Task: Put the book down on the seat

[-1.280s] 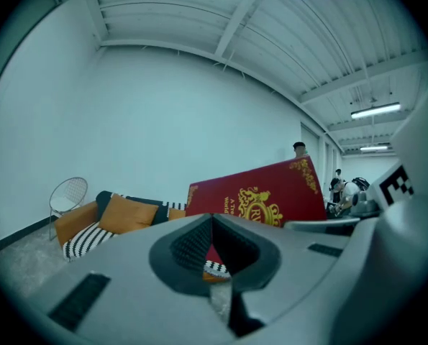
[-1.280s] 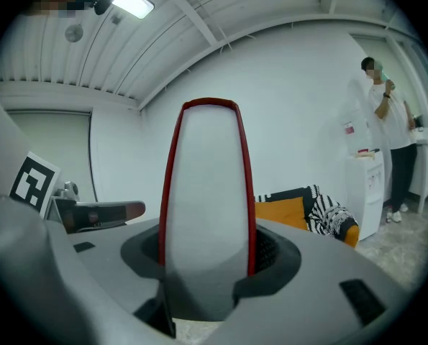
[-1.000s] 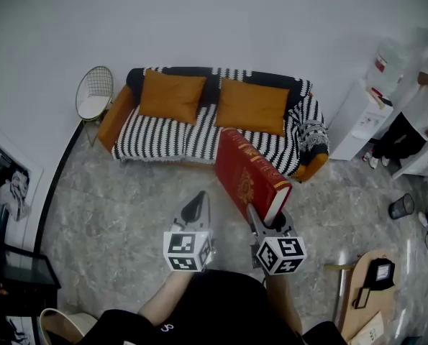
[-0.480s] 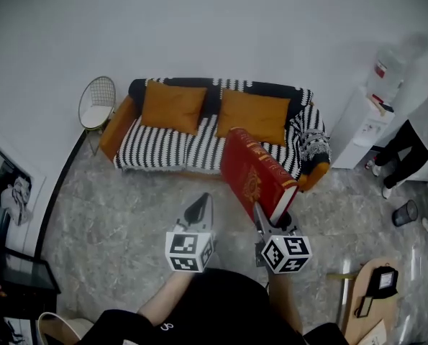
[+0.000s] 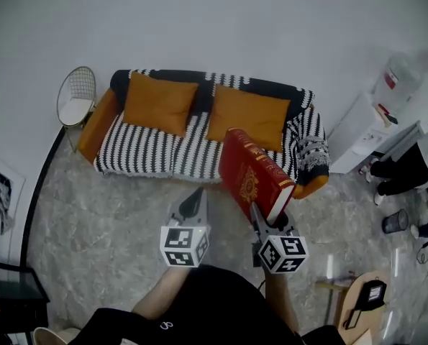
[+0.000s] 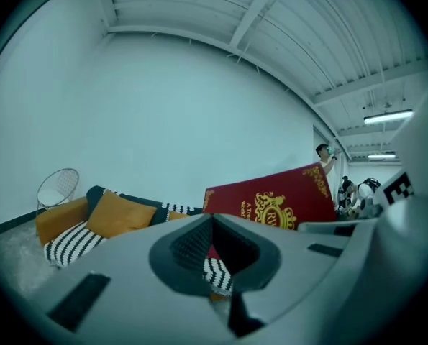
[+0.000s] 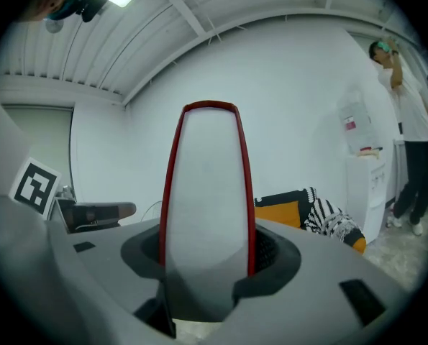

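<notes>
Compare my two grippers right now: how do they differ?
The right gripper is shut on the red book, which stands tilted up from it; the left gripper holds nothing. The right's jaws are spread by the book's thickness; the left's are together. Both point toward the striped sofa, short of its seat.

Head view: from above the person, facing steeply down at the floor point(image 5: 106, 214). Both claws are close at the bottom edge, and the sofa point(image 5: 149, 142) is farther off against the wall point(image 5: 199, 20).
Left claw view: rides low on the left claw point(image 6: 212, 246), facing along its jaws toward the sofa, with the ceiling point(image 6: 271, 20) above.
Right claw view: rides on the right claw point(image 7: 208, 250), with the book point(image 7: 206, 185) edge-on, very near the lens.
Shared: all three views show the sofa and the book.
</notes>
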`<action>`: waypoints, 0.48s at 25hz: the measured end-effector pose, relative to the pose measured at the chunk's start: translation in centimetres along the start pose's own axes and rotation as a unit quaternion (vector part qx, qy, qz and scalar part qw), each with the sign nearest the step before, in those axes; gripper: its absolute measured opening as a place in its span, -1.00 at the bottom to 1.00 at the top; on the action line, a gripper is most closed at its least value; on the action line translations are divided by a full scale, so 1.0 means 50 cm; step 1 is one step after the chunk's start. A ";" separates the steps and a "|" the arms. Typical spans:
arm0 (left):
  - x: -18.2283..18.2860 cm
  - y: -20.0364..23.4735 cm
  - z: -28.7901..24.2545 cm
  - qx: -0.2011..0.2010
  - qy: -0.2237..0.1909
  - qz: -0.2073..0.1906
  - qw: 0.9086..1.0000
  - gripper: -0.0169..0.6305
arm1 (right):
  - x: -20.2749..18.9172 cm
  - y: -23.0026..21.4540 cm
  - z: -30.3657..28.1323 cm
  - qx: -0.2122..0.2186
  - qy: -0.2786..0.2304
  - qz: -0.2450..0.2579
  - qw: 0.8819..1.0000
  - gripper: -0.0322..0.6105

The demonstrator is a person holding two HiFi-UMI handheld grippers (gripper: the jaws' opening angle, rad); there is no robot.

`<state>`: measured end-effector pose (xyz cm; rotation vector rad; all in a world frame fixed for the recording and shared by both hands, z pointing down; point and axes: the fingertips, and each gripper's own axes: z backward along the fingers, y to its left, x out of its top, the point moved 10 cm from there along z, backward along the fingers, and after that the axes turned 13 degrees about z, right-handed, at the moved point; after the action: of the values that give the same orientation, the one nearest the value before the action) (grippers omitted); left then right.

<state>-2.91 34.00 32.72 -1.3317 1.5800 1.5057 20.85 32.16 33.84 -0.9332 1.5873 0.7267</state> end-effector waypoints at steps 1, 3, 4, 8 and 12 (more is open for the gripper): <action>0.021 0.015 -0.039 -0.002 0.000 0.000 1.000 -0.91 | 0.016 -0.009 -0.041 -0.002 0.002 0.009 1.000 -0.16; 0.065 0.045 -0.117 -0.004 0.000 0.000 1.000 -0.91 | 0.051 -0.019 -0.125 -0.001 0.002 0.018 1.000 -0.16; 0.087 0.062 -0.155 -0.005 0.002 0.000 1.000 -0.91 | 0.068 -0.020 -0.166 0.004 0.002 0.018 1.000 -0.16; 0.165 0.129 -0.303 -0.012 0.013 -0.001 1.000 -0.91 | 0.120 -0.029 -0.335 0.016 0.006 0.032 0.999 -0.16; 0.207 0.185 -0.420 -0.021 0.030 0.002 0.999 -0.91 | 0.152 -0.042 -0.465 0.013 0.016 0.055 0.998 -0.16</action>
<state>-10.23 9.96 31.05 -1.4094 1.5975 1.5228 10.52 10.05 31.32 -0.8478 1.6831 0.7683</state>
